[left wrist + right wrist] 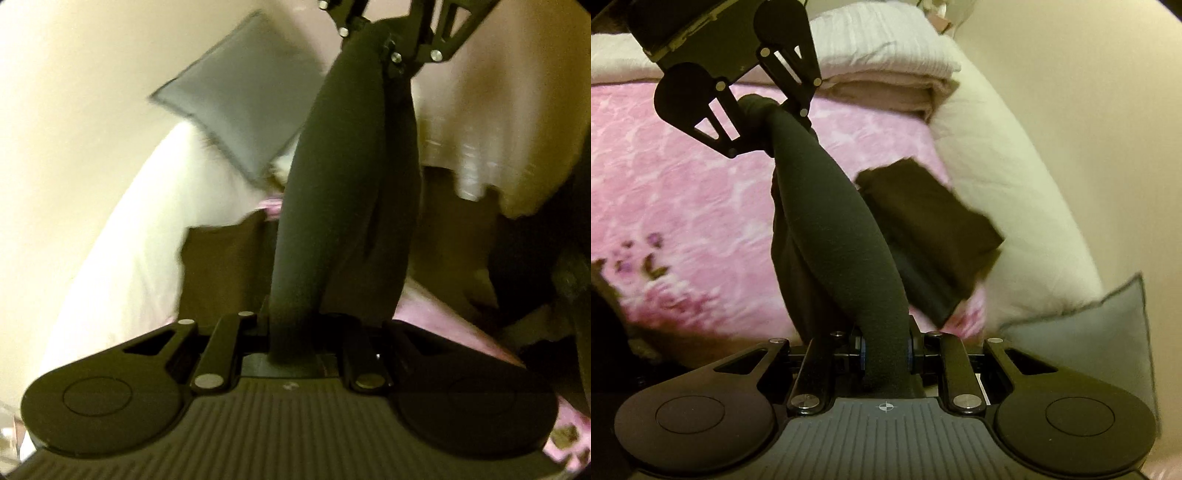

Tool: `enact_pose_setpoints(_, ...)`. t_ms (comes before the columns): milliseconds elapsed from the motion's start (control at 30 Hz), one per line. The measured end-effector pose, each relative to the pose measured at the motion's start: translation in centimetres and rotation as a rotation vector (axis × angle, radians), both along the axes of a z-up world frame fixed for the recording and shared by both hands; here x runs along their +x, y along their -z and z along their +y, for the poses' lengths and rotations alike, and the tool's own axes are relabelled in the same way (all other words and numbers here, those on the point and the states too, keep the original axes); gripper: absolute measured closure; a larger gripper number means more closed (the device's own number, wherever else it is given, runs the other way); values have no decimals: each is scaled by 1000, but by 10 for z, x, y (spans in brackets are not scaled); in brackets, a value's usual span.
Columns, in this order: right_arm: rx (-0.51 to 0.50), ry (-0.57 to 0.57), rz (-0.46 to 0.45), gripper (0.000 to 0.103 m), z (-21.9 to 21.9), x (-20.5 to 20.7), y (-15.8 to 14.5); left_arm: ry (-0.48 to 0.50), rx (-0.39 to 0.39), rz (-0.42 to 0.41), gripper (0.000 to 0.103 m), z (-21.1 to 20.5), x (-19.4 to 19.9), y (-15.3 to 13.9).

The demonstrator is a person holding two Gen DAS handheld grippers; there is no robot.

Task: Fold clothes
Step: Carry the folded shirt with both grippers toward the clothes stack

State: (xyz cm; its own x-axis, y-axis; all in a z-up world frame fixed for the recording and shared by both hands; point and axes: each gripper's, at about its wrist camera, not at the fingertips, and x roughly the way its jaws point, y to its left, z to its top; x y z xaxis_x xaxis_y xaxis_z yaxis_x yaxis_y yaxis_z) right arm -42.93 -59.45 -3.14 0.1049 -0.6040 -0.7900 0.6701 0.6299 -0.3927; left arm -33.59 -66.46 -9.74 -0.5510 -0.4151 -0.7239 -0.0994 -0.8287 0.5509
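Note:
A dark garment (340,192) is stretched in the air between my two grippers, bunched into a thick band. My left gripper (295,332) is shut on one end of it. My right gripper (391,51) shows at the top of the left wrist view, shut on the other end. In the right wrist view the same garment (834,229) runs from my right gripper (886,354) up to my left gripper (757,107). It hangs above a bed with a pink floral cover (683,192).
A folded brown garment (931,218) lies on the bed's right side, also in the left wrist view (221,269). A grey cushion (1089,332) and a white pillow (1004,184) lie beside it. Folded pale blankets (886,66) sit at the far end.

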Motion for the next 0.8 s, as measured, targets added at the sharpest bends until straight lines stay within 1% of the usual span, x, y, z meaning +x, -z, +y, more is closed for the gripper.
enact_pose_setpoints(133,-69,-114,-8,86,-85,-20,-9,-137,-82,10,91,-64,-29,-11)
enact_pose_setpoints(233,-136,-217,-18,86,-158,-33,-19,-253,-149,8,91,-118,-48,-22)
enact_pose_setpoints(367,-254,-322,-29,86,-246,-45,-31,-391,-283,31,91,-178,-65,-29)
enact_pose_setpoints(433,-317,-359,-33,86,-279,-49,-30,-438,-334,30,91,-199,-73,-14)
enact_pose_setpoints(500,-290,-380,-26,85,-295,-53,8,-459,-340,10,91,-212,-79,25)
enact_pose_setpoints(533,-269,-390,-22,85,-301,-54,30,-462,-331,-5,91,-213,-81,50)
enact_pose_setpoints(667,-184,-428,-5,85,-326,-61,119,-431,-194,-150,91,-202,-88,188)
enact_pose_setpoints(733,-74,-452,38,85,-321,-61,176,-399,-169,-216,89,-188,-84,241)
enact_pose_setpoints(800,-69,-485,73,82,-307,-65,201,-410,-201,-194,89,-178,-78,253)
